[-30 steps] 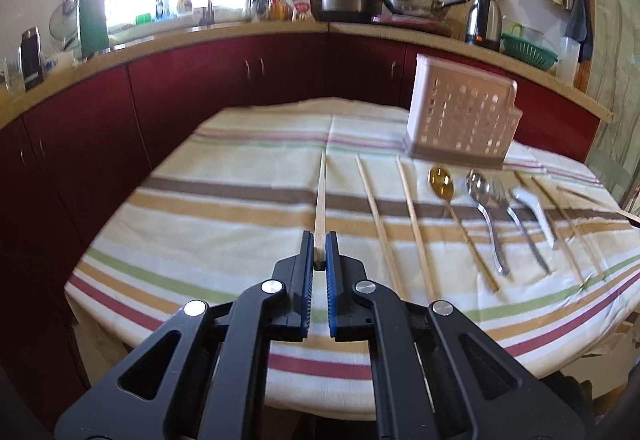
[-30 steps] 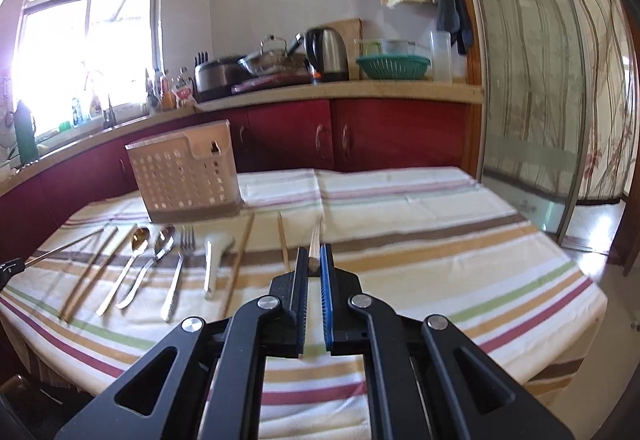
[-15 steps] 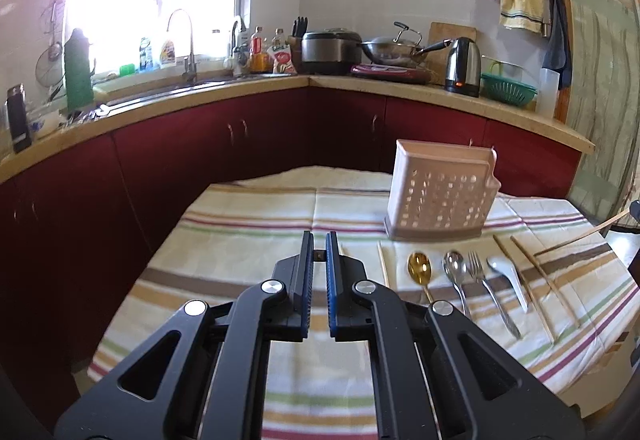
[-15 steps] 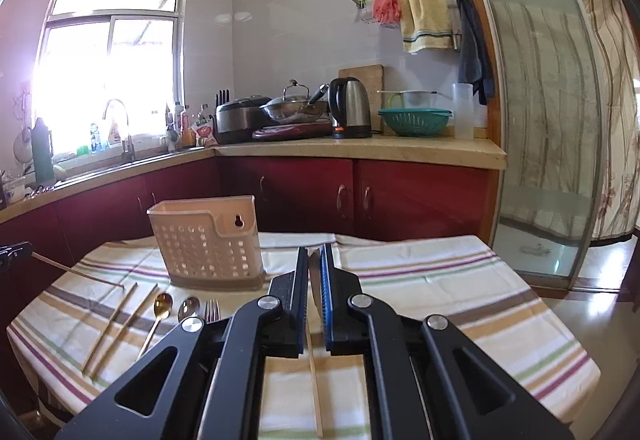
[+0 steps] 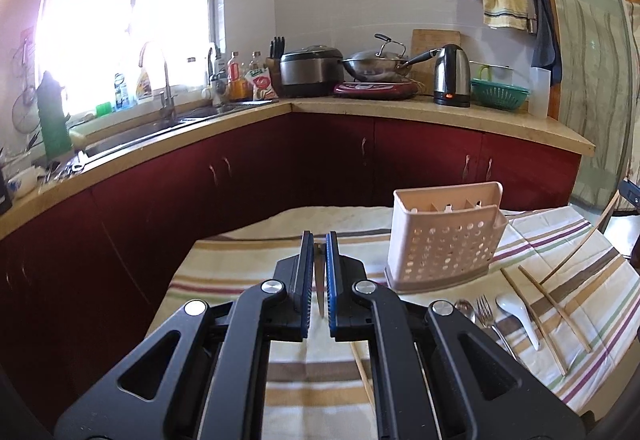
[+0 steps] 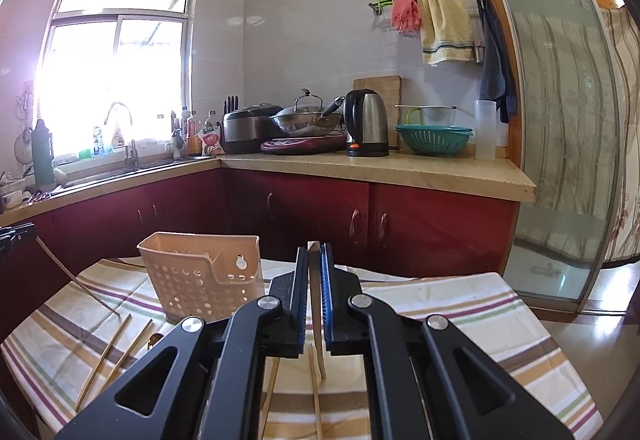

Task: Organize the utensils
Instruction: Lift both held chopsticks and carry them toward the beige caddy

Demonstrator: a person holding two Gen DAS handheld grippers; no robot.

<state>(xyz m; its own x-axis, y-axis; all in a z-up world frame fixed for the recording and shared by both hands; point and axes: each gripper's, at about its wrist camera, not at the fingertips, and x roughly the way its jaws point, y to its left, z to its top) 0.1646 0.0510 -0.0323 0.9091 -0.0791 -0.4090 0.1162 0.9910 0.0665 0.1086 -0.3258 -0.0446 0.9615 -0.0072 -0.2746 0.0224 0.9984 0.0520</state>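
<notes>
One chopstick (image 5: 319, 280) each is being lifted off the tabletop (image 5: 248, 264), clamped in the left tool (image 5: 319, 274) and right tool (image 6: 315, 282), ready for the basket (image 5: 444, 240).

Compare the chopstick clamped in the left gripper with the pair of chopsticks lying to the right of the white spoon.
The held chopstick is a single stick clamped in the shut left gripper; the chopstick pair is two sticks, gripped by nothing.
The held chopstick hangs tip-down, clear of the striped tablecloth; the pair lies flat on it, right of the white spoon.
Both are slim, pale wooden sticks, still outside the utensil basket.
</notes>
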